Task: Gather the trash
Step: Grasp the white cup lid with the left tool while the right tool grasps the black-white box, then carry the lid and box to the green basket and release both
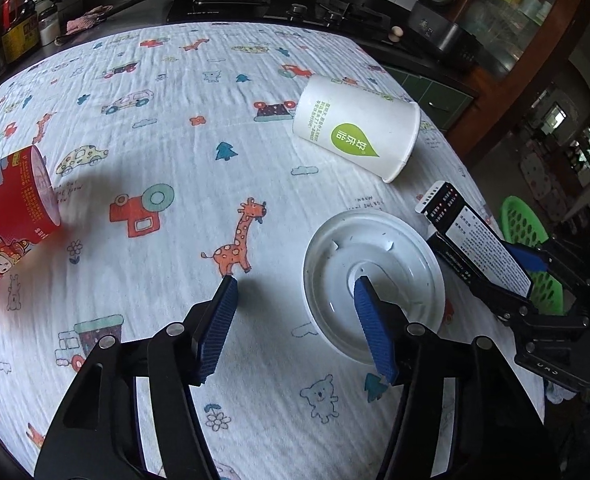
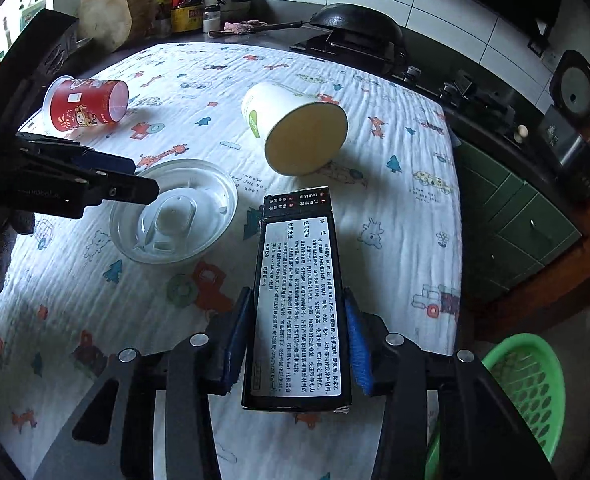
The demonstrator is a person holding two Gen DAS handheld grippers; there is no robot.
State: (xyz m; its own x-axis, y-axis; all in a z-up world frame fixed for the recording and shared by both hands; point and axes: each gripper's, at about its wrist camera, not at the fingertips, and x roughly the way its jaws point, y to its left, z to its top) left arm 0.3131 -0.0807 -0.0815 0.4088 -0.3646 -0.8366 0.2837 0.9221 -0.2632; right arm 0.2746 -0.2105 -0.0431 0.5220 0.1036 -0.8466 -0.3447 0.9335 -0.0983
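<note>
Between the blue ribbed pads of the right gripper point(image 2: 297, 293), clamped by its two long sides: a black rectangular cardboard carton point(image 2: 295, 240) with a white label of dense print, near end low in the right wrist view, far end with small red dots reaching out over the table. Just left of that carton, flat on the cloth: a round white plastic lid point(image 1: 335, 248) with a raised centre. Above that lid, the left gripper point(image 1: 295, 280), jaws about half apart and gripping nothing, one blue pad over the lid's middle, the other over bare cloth beside the rim; cannot tell whether either tip touches. Beyond the lid, tipped on its side: a white paper cup point(image 1: 355, 132) with a green leaf-shaped logo, mouth towards the right edge of the table. Well apart at the left, also on its side: a red printed paper cup point(image 1: 7, 216) with cartoon figures. Under all of it, a crinkled white tablecloth point(image 1: 175, 120) printed with giraffes, cars, cameras and trees. Off the table's right side, low down: a green perforated plastic basket point(image 2: 527, 380). Behind the table, on a dark counter: a black wok point(image 2: 355, 20) on a stove, beside bottles and jars.
</note>
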